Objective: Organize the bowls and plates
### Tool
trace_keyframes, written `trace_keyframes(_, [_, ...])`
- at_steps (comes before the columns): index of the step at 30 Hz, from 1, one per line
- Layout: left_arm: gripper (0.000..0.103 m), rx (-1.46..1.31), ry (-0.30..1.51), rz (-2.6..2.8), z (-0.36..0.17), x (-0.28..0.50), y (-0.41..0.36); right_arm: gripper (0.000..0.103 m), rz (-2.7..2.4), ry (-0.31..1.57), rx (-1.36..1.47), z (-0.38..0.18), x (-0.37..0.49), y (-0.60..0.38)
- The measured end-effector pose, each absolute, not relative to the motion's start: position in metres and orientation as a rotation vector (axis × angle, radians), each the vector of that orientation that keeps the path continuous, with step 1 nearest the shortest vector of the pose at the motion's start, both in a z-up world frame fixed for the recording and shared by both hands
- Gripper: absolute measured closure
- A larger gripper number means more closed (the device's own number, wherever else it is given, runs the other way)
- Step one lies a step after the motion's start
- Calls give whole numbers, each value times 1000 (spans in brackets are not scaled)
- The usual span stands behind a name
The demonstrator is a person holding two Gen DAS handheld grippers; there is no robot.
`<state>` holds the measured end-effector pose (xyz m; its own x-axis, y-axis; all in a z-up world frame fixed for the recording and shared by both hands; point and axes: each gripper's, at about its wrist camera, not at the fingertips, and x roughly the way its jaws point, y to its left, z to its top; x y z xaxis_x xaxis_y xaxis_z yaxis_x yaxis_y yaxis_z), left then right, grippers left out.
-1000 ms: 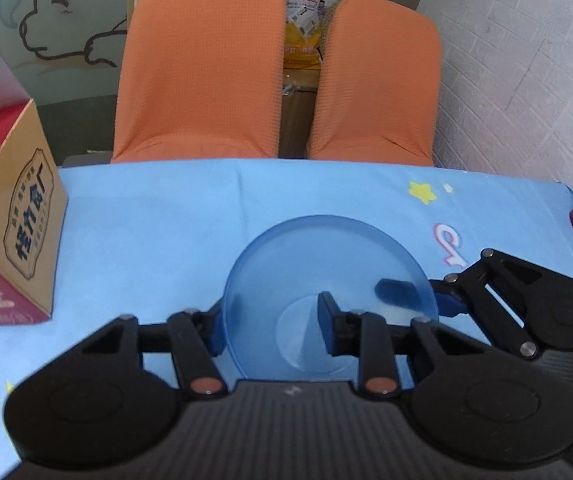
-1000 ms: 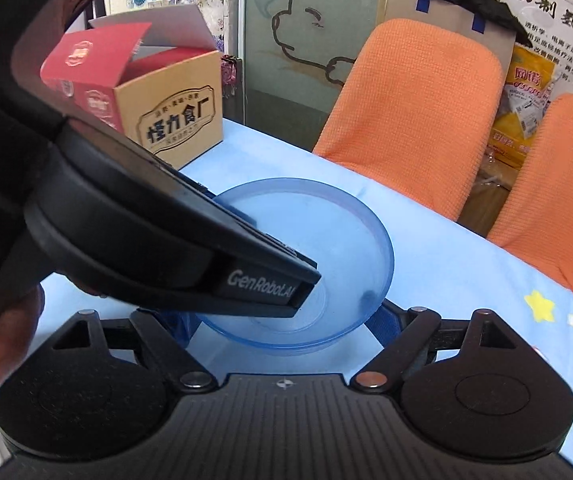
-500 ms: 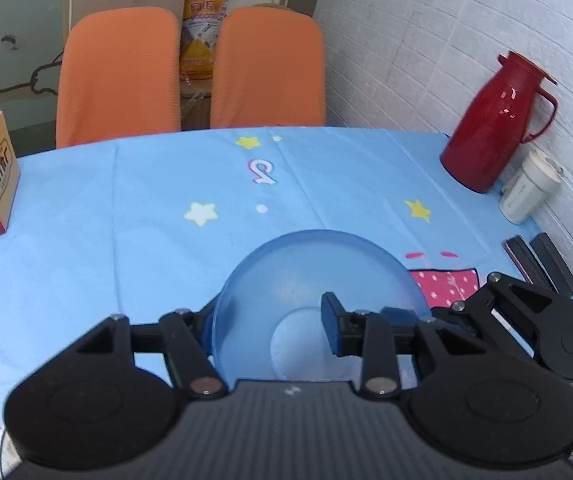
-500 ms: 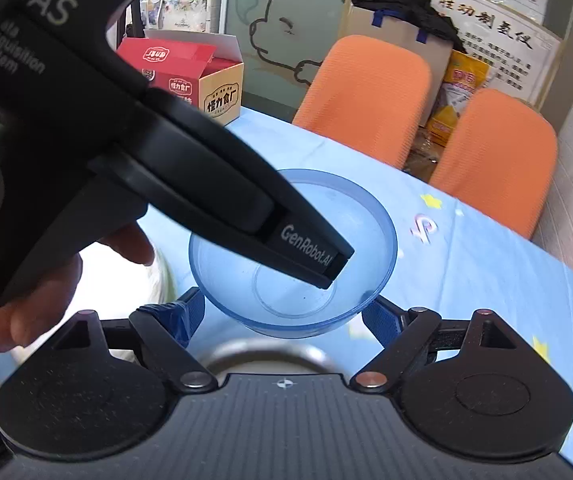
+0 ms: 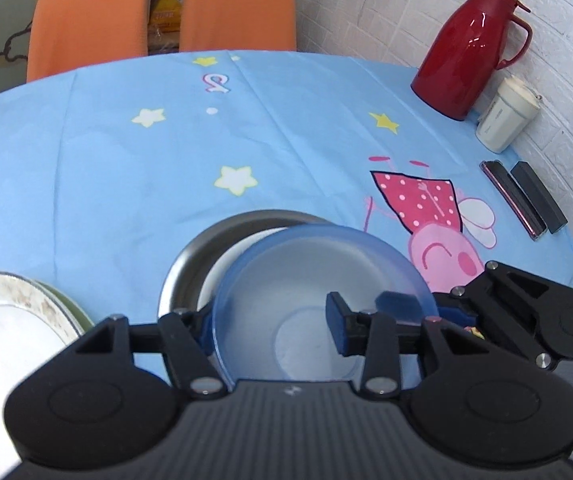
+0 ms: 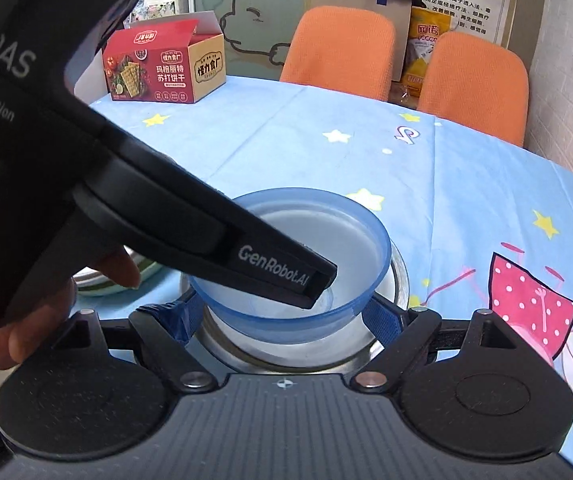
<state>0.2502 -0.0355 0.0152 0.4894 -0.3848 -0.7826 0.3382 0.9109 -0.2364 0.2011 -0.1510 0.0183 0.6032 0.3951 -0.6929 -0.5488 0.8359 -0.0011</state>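
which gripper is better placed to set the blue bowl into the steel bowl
Left. The left gripper already pinches the translucent blue plastic bowl by its rim, above the round steel bowl. The right gripper merely straddles it, open.

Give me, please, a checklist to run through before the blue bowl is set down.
1. Left gripper clamps the blue bowl by its wall, one finger inside and one outside: ok.
2. Blue bowl sits above the steel bowl: ok.
3. Right gripper straddles the blue bowl; whether its pads touch it: cannot tell.
4. Blue bowl is apart from the plate stack: ok.
5. Gap between the blue bowl's base and the steel bowl: cannot tell.
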Motion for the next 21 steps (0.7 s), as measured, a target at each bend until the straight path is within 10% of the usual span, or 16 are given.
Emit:
trace_keyframes(4, [52,-59,956,-456,13,249,-33,30,568,723,-213,16,195,-156])
trace_keyframes(6, [21,-75,952,-469,13,249,-31,30,565,712,-204,16,192,-160])
trace_keyframes(21, [9,-190,740,-346,54,204,10,28,316,526,50,29,119,-209])
